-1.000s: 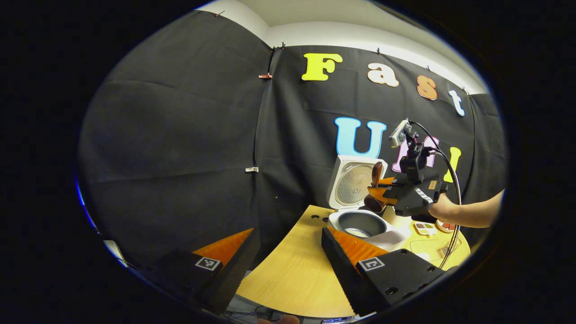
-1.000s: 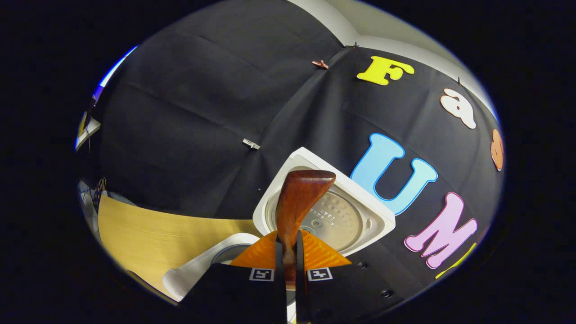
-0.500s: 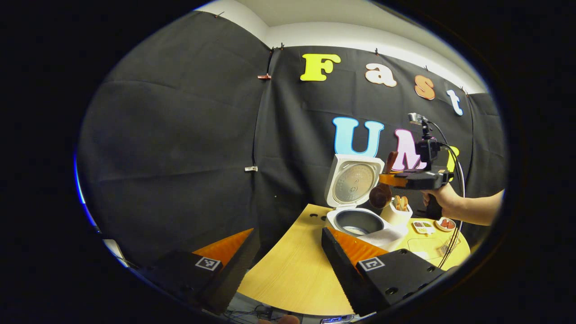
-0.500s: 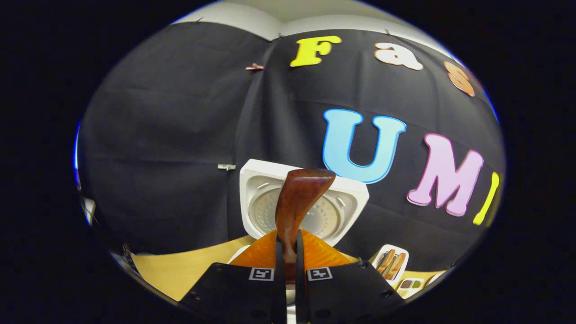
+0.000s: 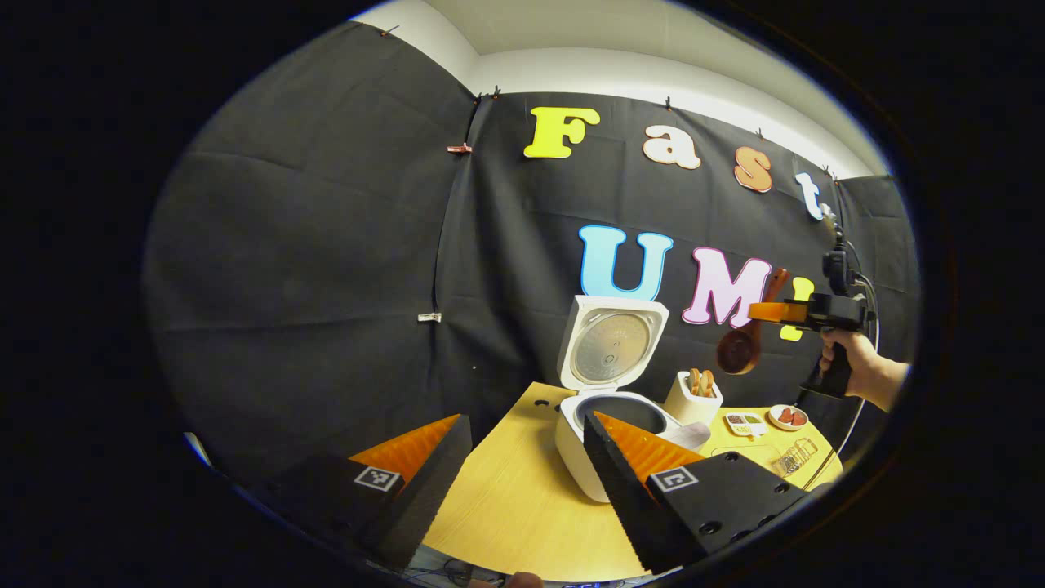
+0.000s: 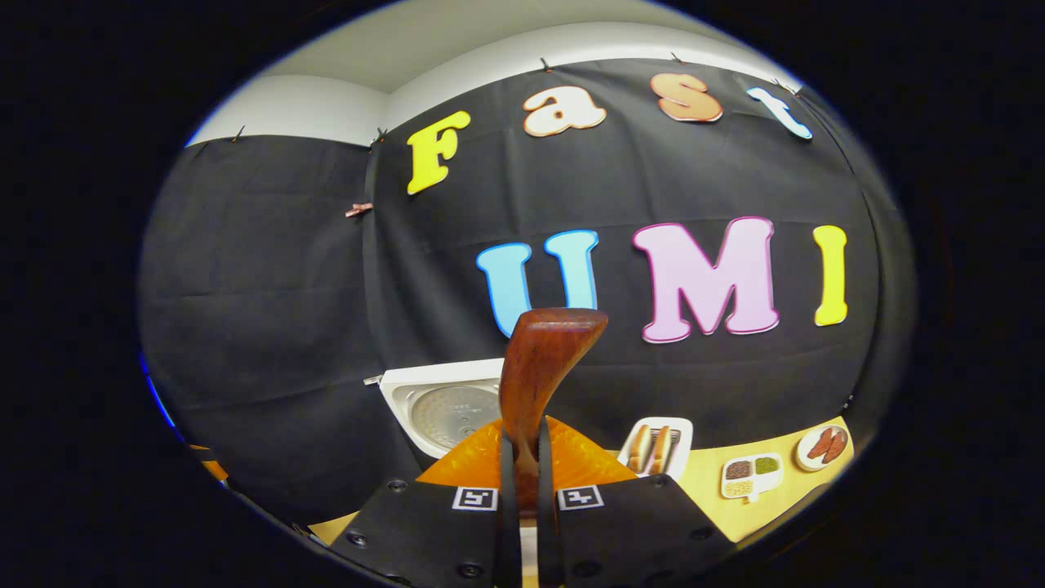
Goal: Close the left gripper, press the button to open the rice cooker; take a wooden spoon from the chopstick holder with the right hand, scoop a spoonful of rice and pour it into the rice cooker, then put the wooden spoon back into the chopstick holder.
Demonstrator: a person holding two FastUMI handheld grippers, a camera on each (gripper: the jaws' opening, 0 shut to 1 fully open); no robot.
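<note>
**Spoon goes back in the holder next**

We hold the wooden spoon (image 6: 543,367) in our right gripper (image 6: 522,490). Its jaws are pinching the spoon's handle tight. From the left gripper view we see the spoon up in the air, to the side of the chopstick holder (image 5: 692,398) and higher than it, with its bowl hanging down.

The rice cooker (image 5: 608,408) sits on the bench (image 5: 506,506) with its lid standing open. The holder is just beside it, and more wooden things stand in it. We cannot tell how much rice is in the pot.

Our left gripper (image 5: 522,482) waits low near the cooker. Its jaws are spread apart and hold nothing.

We think the scooping and pouring are done, since the spoon is away from the pot. So the last step is in hand: putting the spoon back. For that we need to bring the spoon over the holder, point it down, lower it in, and only then let go.
</note>
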